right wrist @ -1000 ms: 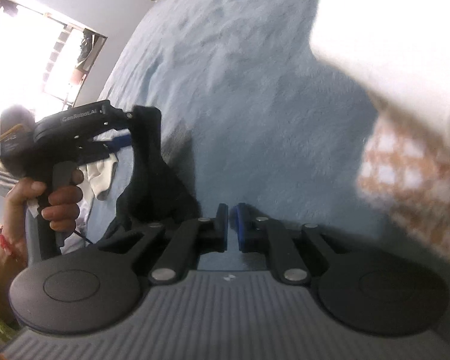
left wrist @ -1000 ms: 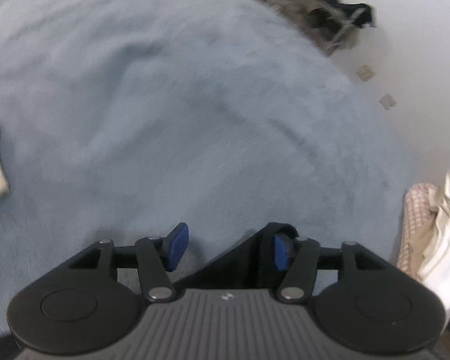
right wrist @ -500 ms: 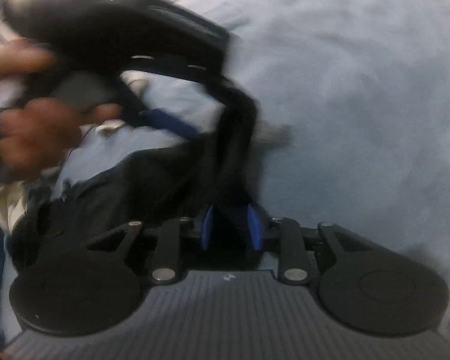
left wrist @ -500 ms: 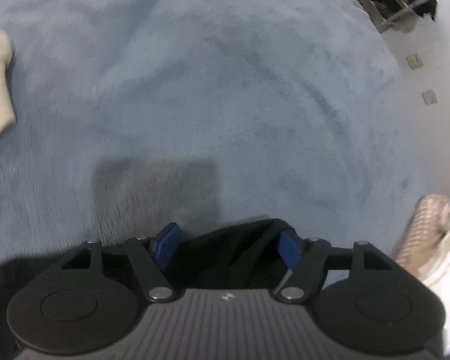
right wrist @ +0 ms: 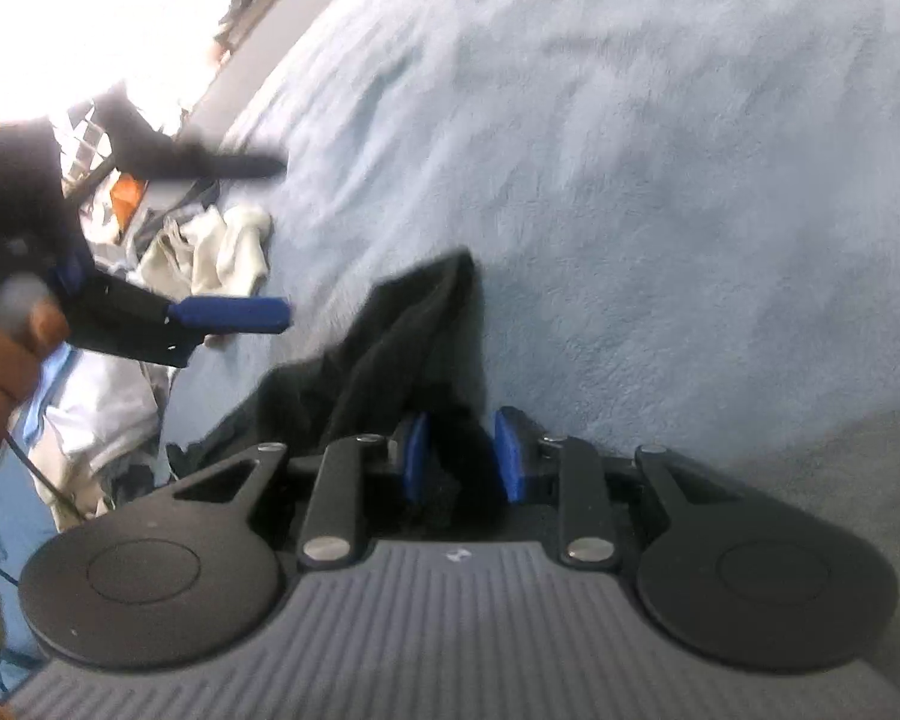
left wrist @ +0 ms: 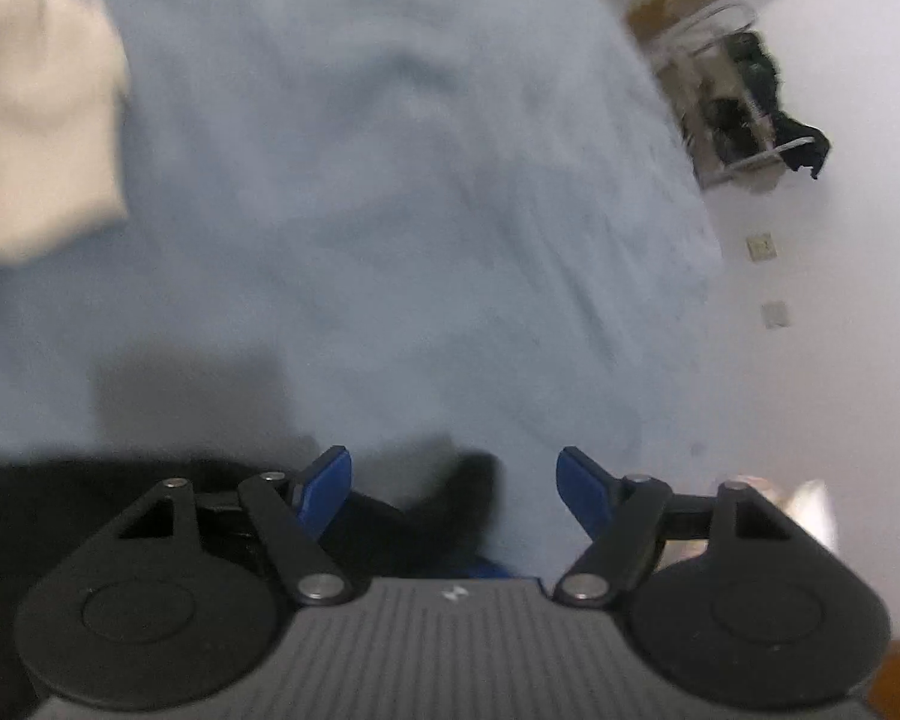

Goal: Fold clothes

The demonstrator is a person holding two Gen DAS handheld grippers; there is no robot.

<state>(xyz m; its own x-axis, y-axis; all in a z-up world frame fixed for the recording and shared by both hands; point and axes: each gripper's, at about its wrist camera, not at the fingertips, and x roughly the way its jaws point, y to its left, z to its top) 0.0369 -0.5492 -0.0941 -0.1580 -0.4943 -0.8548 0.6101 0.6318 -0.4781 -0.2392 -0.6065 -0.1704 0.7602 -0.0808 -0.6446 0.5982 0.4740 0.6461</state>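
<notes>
While cream cloth (left wrist: 36,120) lies apart, black garment (right wrist: 402,324) fills right hand-held gripper (right wrist: 459,456).

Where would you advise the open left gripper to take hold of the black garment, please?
Probably the loose corner of the black garment lying on the blue blanket, just ahead of the left gripper. It sticks out free between the open jaws, so coming straight forward and low should catch it.

Fleecy blue blanket (right wrist: 660,210); matt, seemingly cotton black garment (right wrist: 402,336).
</notes>
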